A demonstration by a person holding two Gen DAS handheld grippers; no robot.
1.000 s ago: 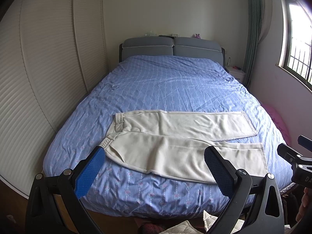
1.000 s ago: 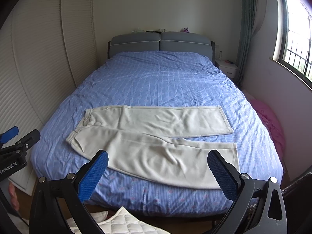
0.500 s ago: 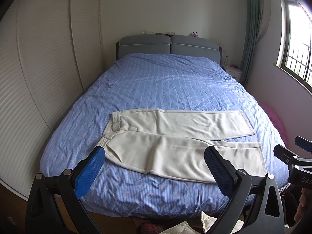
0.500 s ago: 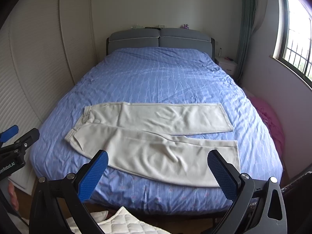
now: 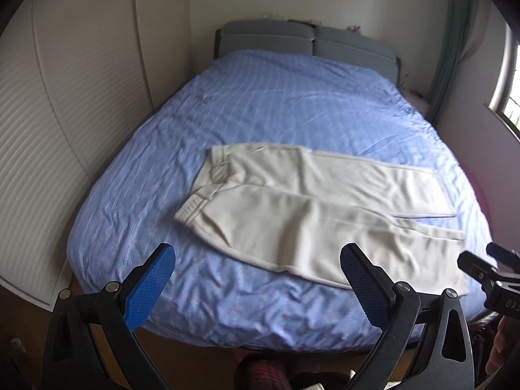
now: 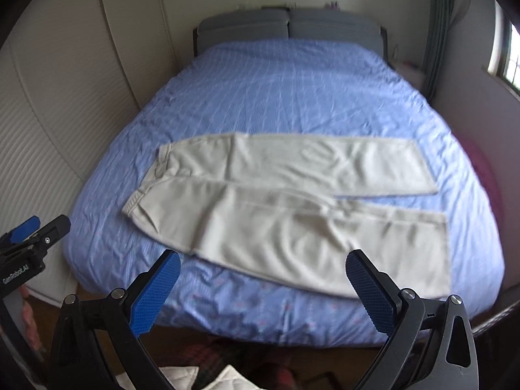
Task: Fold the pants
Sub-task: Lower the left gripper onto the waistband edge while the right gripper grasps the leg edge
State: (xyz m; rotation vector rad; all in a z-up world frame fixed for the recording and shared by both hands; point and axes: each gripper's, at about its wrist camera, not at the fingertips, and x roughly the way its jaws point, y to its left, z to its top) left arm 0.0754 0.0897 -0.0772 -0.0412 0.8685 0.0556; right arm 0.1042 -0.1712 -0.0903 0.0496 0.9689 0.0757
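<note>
Your left gripper (image 5: 256,279) hangs with its blue pads spread wide, gripping nothing; your right gripper (image 6: 263,286) is equally spread and empty. Just ahead of both, past the near bed edge, the cream pants (image 6: 292,208) lie flat on the blue bedspread (image 6: 292,91), waistband toward your left, both legs running rightward. Beyond them stands the grey headboard (image 5: 305,37).

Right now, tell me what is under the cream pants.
The cream pants lie spread flat on the blue bedspread, which shows all around them. Whatever sits directly beneath the fabric is covered.
</note>
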